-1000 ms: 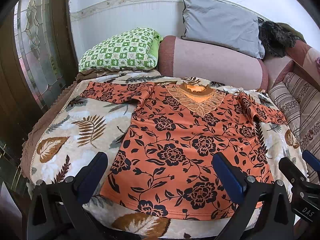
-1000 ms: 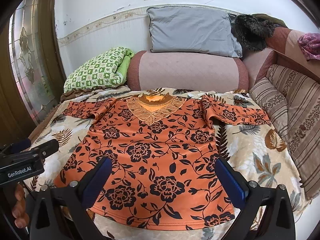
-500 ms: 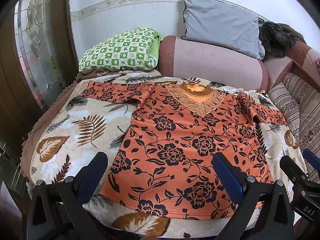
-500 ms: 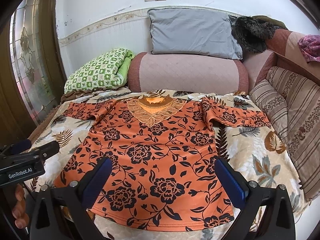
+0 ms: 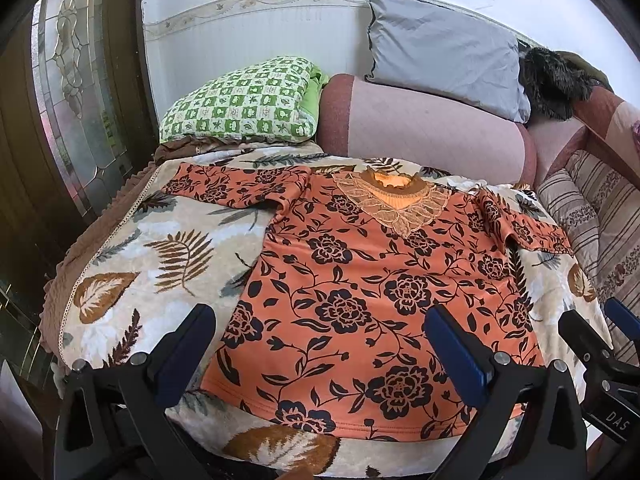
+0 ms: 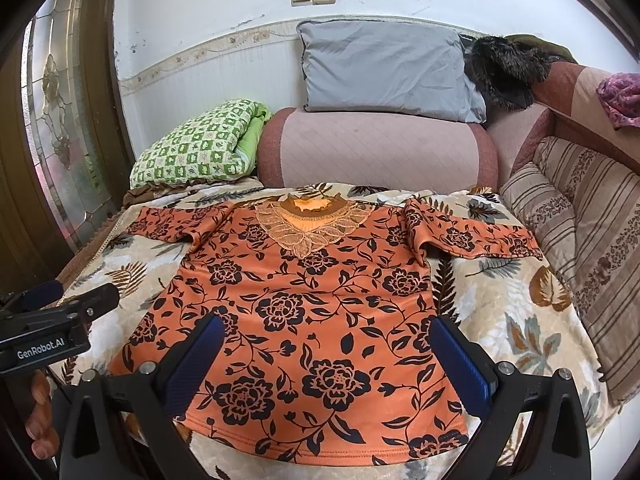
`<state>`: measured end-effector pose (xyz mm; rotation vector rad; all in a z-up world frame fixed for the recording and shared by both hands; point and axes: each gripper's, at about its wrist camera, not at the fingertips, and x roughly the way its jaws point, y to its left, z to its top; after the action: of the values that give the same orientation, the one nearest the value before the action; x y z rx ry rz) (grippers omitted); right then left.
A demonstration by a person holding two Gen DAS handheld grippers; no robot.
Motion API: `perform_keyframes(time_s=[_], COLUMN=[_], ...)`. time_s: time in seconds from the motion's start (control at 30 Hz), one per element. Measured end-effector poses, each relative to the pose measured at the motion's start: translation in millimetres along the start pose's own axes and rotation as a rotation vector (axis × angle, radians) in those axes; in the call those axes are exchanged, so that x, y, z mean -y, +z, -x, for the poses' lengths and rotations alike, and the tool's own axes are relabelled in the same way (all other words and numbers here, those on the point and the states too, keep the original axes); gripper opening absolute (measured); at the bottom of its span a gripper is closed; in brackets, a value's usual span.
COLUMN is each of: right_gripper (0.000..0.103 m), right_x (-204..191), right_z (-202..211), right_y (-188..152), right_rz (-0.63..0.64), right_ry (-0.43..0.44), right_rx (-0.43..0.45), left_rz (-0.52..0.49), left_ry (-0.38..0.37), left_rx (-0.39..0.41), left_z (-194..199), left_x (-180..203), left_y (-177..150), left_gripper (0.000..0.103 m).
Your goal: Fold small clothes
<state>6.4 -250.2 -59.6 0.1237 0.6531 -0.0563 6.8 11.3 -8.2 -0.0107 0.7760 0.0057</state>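
An orange top with black flowers (image 5: 372, 292) lies flat, face up, on a leaf-patterned blanket (image 5: 152, 256), lace collar at the far end and both sleeves spread out. It also shows in the right wrist view (image 6: 320, 304). My left gripper (image 5: 320, 344) is open and empty, held above the hem near its left corner. My right gripper (image 6: 328, 356) is open and empty above the hem's middle. The left gripper's body shows at the left edge of the right wrist view (image 6: 52, 324), and the right one at the right edge of the left wrist view (image 5: 600, 364).
A green checked pillow (image 5: 244, 100), a pink bolster (image 5: 420, 128) and a grey pillow (image 5: 444, 48) line the far wall. Striped cushions (image 6: 580, 248) stand along the right. A wood and glass door (image 5: 68, 92) is at the left.
The right wrist view has drawn back and risen slightly, showing more wall. The left gripper and the top have hardly moved.
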Motion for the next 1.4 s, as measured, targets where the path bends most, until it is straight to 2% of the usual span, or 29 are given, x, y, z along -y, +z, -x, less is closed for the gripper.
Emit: perform_keyframes(time_s=[1.17, 1.23, 1.3, 1.4], right_gripper=[0.103, 0.103, 0.103, 0.103], right_x=[1.1, 6.7, 15.6, 40.0], right_z=[-9.0, -13.0, -18.9, -37.3], right_y=[0.6, -1.0, -3.1, -11.7], right_rz=[-0.013, -0.035, -0.093, -0.239], right_ry=[0.010, 0.040, 0.126, 0.262], right_rx=[-0.003, -0.003, -0.017, -0.075], left_rz=[0.013, 0.029, 0.071, 0.116], left_ry=[-0.026, -0.072, -0.112, -0.054], left_rx=[-0.008, -0.023, -0.029, -0.047], left_z=[-0.6, -6.2, -13.9, -29.1], left_x=[2.4, 0.0, -6.2, -13.7], left_y=[4.6, 6.0, 6.6, 3.2], left_gripper=[0.103, 0.103, 0.103, 0.103])
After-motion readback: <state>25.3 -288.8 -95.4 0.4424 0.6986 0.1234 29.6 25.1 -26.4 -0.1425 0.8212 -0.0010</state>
